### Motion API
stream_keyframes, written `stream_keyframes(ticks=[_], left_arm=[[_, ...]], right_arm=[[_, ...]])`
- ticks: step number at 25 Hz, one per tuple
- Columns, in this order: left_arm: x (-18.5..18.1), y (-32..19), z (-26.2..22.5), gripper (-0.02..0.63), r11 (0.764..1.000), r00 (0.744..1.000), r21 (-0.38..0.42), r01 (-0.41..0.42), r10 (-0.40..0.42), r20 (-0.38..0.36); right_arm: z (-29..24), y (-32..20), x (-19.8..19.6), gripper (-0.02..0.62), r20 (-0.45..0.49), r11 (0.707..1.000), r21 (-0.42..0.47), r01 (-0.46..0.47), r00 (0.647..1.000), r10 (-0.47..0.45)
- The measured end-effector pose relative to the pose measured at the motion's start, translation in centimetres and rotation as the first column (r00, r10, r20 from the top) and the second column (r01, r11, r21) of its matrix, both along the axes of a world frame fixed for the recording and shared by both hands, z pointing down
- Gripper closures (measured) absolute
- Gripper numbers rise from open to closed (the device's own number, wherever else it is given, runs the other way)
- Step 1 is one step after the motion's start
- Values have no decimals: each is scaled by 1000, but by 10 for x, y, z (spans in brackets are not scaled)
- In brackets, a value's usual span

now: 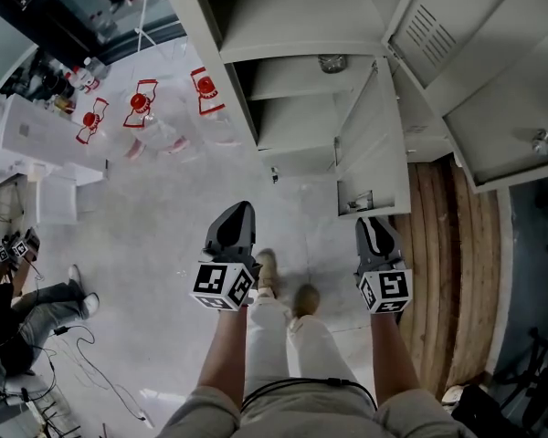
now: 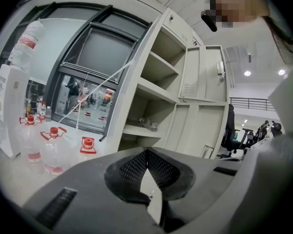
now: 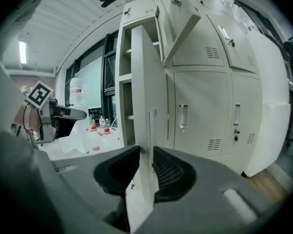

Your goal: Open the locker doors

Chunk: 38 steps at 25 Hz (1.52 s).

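The grey lockers (image 1: 292,80) stand ahead with one column open, showing shelves (image 2: 156,91). A lower locker door (image 1: 374,144) stands swung out toward me, edge-on in the right gripper view (image 3: 149,82). My right gripper (image 1: 373,222) has its jaws round that door's free edge (image 3: 145,149), pads against both faces. An upper door (image 3: 180,18) also hangs open above it. My left gripper (image 1: 237,210) hovers over the floor in front of the open column, apart from the lockers; its pads meet at the tips with nothing between them (image 2: 146,152).
Large water bottles with red caps (image 1: 139,108) stand on the floor to the left (image 2: 53,145). A small bottle (image 2: 147,124) lies on a low shelf. Closed lockers (image 3: 210,111) continue to the right. A seated person (image 1: 18,308) and white boxes (image 1: 36,144) are far left.
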<state>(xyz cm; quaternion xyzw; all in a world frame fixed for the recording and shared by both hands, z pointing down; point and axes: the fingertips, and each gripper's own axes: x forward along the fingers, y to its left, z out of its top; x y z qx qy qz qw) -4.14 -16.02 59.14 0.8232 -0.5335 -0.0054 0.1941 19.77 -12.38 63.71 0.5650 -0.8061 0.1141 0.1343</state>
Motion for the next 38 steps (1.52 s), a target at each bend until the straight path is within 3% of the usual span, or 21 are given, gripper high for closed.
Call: stream_keyframes(ticks=[9,23,29,38], left_arm=[[-1,6,-7,607,1000,1000,6,3,-3,-1],[-14,15,-11,607,1000,1000,-1,17,-17,1],[-23,20,-13,607,1000,1000,-1,30,-30,-1],[-30,28,-26,607,999,999,14,37,-37,1]], right_arm=[[0,1,40,525,37,993,-27,-119,992,120],[-2,-7,90,578,120,949,-62,-309,942,314],[-5,2,93,578,136,942,-67,-328,933,334],[-23,20,77,595,135,959,-47,-279,950,282]])
